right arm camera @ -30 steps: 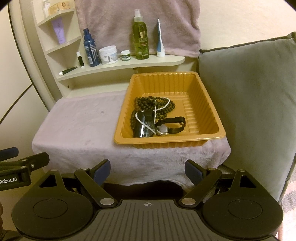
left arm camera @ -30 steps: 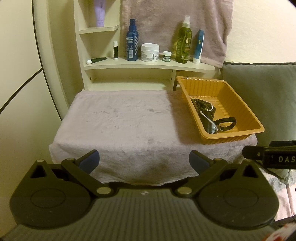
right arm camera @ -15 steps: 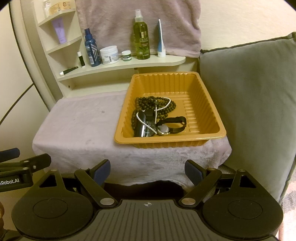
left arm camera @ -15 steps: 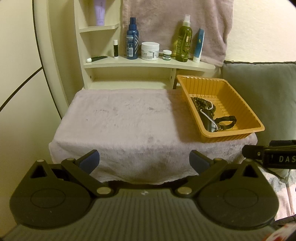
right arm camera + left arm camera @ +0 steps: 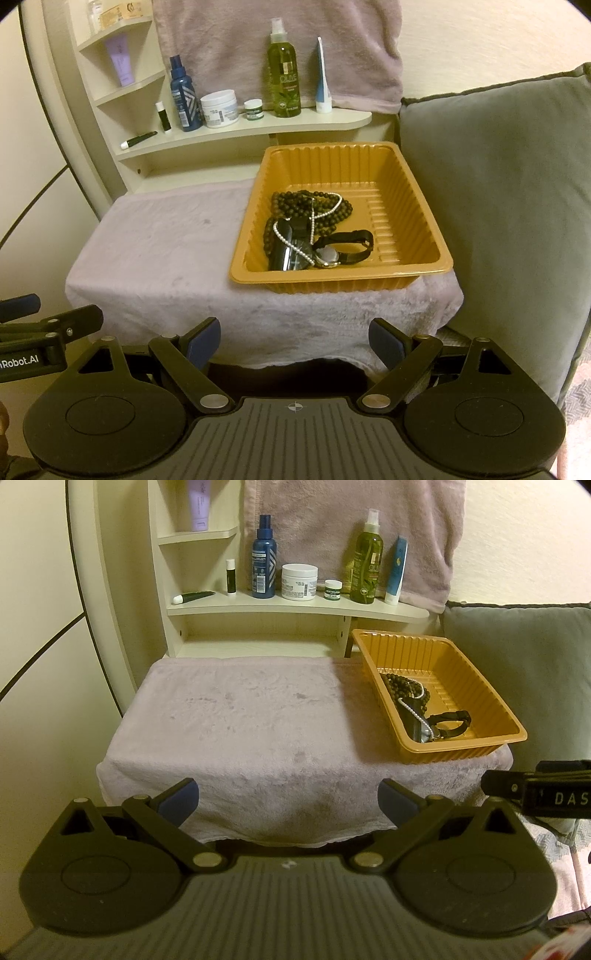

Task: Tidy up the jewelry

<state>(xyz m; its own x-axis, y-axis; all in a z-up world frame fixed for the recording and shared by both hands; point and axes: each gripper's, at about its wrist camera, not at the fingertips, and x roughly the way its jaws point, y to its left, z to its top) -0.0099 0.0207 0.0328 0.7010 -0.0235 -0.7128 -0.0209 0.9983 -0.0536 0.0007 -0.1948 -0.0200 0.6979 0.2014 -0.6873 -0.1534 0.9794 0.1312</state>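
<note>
An orange plastic tray (image 5: 417, 206) (image 5: 476, 686) sits on the right side of a small table draped with a pale pink towel (image 5: 162, 243) (image 5: 251, 716). In its near left part lie a dark bead necklace (image 5: 325, 210) (image 5: 400, 686), a string of small white pearls (image 5: 295, 247), a black-strapped wristwatch (image 5: 343, 247) (image 5: 448, 723) and a flat black object (image 5: 286, 251). My right gripper (image 5: 294, 341) hangs open in front of the table's near edge, nothing between its blue-padded fingers. My left gripper (image 5: 288, 801) is open too, facing the bare towel left of the tray.
A cream shelf (image 5: 295, 607) behind the table carries a blue spray bottle (image 5: 263, 559), a white jar (image 5: 299, 580), a green bottle (image 5: 365, 559) and tubes. A towel hangs on the wall above. A grey cushion (image 5: 498, 206) presses against the table's right side.
</note>
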